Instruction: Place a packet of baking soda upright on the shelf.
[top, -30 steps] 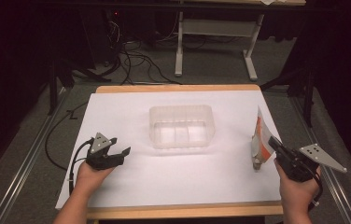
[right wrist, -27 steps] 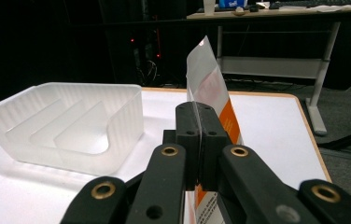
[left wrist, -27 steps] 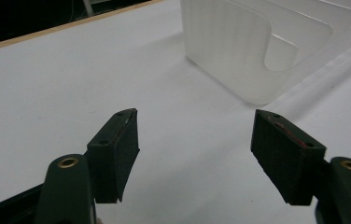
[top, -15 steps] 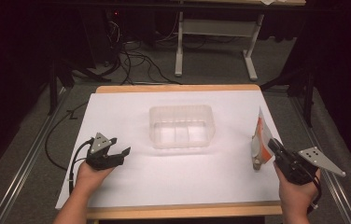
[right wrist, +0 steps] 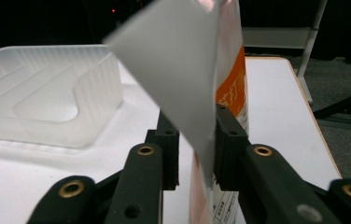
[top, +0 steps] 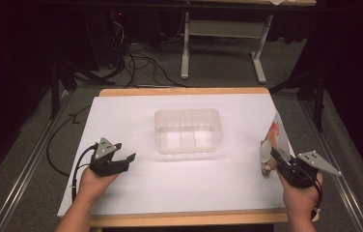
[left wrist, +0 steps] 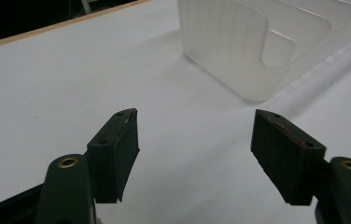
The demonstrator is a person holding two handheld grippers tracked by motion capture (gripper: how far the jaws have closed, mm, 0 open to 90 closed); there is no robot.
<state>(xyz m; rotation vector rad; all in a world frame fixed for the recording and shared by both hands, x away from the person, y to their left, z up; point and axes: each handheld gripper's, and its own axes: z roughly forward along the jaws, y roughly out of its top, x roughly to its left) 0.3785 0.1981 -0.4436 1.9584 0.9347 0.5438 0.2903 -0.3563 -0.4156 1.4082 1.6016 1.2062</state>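
Observation:
An orange-and-white packet (top: 272, 141) stands tilted at the table's right edge, its lower end on the white sheet. My right gripper (top: 273, 156) is low at that end. In the right gripper view the packet (right wrist: 229, 88) and its grey flap rise between the jaws of the right gripper (right wrist: 197, 140). Those jaws have just been opening and the pads stand a little apart, so they do not press it. A clear plastic container (top: 187, 131) sits mid-table, empty. My left gripper (top: 124, 152) rests at the front left, open, with nothing in it (left wrist: 194, 149).
White paper (top: 170, 188) covers the wooden tabletop. The container's ribbed wall (left wrist: 239, 42) lies ahead and to the right of the left jaws, and to the left of the right jaws (right wrist: 47, 98). Cables and a desk frame (top: 218, 43) are on the floor behind.
My right hand has sunk slightly with the packet, and its jaws look looser around it. The left hand and the container have not moved.

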